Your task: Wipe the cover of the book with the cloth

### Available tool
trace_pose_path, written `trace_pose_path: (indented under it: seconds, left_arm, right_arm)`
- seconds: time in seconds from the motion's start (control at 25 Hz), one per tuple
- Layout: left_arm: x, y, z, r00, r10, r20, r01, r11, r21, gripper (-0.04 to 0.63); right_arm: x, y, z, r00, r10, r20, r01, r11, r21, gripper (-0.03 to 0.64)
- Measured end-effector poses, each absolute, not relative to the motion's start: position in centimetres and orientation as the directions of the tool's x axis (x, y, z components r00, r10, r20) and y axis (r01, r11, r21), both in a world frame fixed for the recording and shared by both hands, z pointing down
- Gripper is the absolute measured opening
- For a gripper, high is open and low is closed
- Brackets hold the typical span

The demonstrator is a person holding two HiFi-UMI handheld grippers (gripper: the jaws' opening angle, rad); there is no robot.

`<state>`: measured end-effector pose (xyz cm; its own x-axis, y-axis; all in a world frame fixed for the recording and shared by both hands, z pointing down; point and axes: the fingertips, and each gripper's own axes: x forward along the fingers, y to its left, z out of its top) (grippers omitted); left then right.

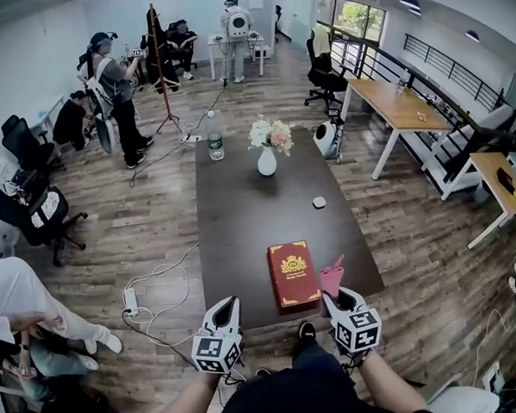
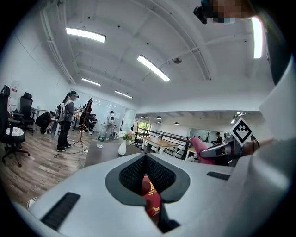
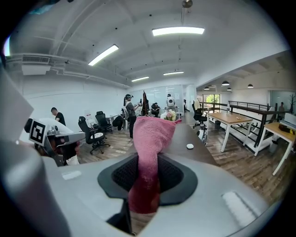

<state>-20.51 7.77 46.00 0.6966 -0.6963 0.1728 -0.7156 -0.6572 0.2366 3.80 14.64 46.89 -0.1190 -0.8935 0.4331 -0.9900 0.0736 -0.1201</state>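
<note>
A red book (image 1: 293, 273) with a gold crest lies flat near the front edge of the dark table (image 1: 241, 219). My right gripper (image 1: 336, 296) is just right of the book's near corner, shut on a pink cloth (image 1: 332, 279) that sticks up past its jaws. In the right gripper view the cloth (image 3: 150, 139) fills the gap between the jaws of the right gripper (image 3: 148, 159). My left gripper (image 1: 225, 311) hovers at the table's front edge, left of the book, apart from it. Its jaws (image 2: 144, 157) are shut and empty. A strip of the book (image 2: 151, 194) shows below them.
A white vase of flowers (image 1: 267, 149) and a water bottle (image 1: 215, 146) stand at the table's far end. A small white object (image 1: 319, 202) lies mid-table, right. Cables and a power strip (image 1: 131, 300) lie on the floor to the left. People and office chairs are around.
</note>
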Motion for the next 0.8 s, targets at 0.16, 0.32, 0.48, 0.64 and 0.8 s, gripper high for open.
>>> trace_pose_path:
  seconds: [0.16, 0.32, 0.48, 0.64, 0.8]
  left_arm:
    - [-19.8, 6.2, 46.1, 0.688, -0.704, 0.176, -0.725, -0.65, 0.228, -0.005]
    - [-18.5, 4.1, 45.7, 0.674, -0.718, 0.175, -0.737, -0.641, 0.213, -0.005]
    - [-16.7, 2.6, 45.8, 0.66, -0.73, 0.18, -0.751, -0.628, 0.207, -0.005]
    - [-14.1, 0.1, 45.9, 0.63, -0.75, 0.202, -0.776, -0.596, 0.208, -0.005]
    - [-10.9, -1.6, 46.3, 0.615, -0.757, 0.221, -0.788, -0.582, 0.201, -0.005]
  right_arm:
    - [4.8, 12.8, 47.3, -0.128, -0.895, 0.428, -0.989, 0.081, -0.125, 0.115]
    - [6.1, 9.8, 47.6, -0.15, -0.893, 0.425, -0.985, 0.099, -0.139, 0.115]
    - [7.6, 7.0, 47.8, -0.184, -0.89, 0.417, -0.981, 0.137, -0.14, 0.115]
    - [9.6, 3.9, 47.8, -0.229, -0.88, 0.415, -0.971, 0.18, -0.155, 0.115]
    - [12.1, 1.6, 49.0, -0.267, -0.858, 0.438, -0.963, 0.221, -0.154, 0.115]
